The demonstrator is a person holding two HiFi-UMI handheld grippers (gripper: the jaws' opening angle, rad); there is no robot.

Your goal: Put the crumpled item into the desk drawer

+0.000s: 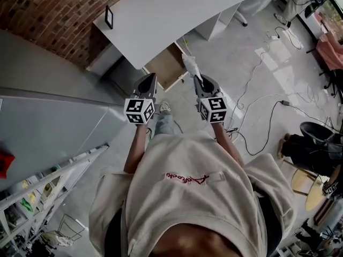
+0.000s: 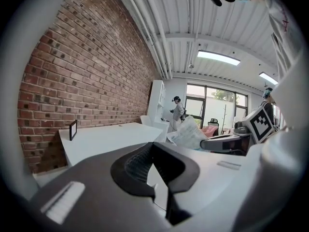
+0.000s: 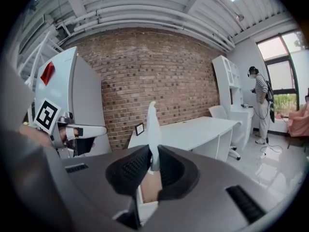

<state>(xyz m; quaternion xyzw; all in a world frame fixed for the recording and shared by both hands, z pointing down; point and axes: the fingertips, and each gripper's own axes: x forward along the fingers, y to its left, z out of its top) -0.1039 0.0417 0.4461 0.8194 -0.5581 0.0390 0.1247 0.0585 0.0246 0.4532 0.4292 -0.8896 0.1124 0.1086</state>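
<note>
Right tool (image 3: 153,162) is shut tight on the bottom end of the paper (image 3: 152,124). Most of the paper sticks up out of the jaws, thin and white and all wrinkled. Left tool (image 2: 153,148) has its jaws together with nothing in them. Both tools are held side by side, out in front of the person. Past them, the drawer (image 1: 165,66) is pulled open under the edge of the desk (image 1: 161,15), not reached yet. I think the paper is very light and soft. It bends and flops, and it could slip out. A firm pinch low down on a thick fold should keep it safe.
</note>
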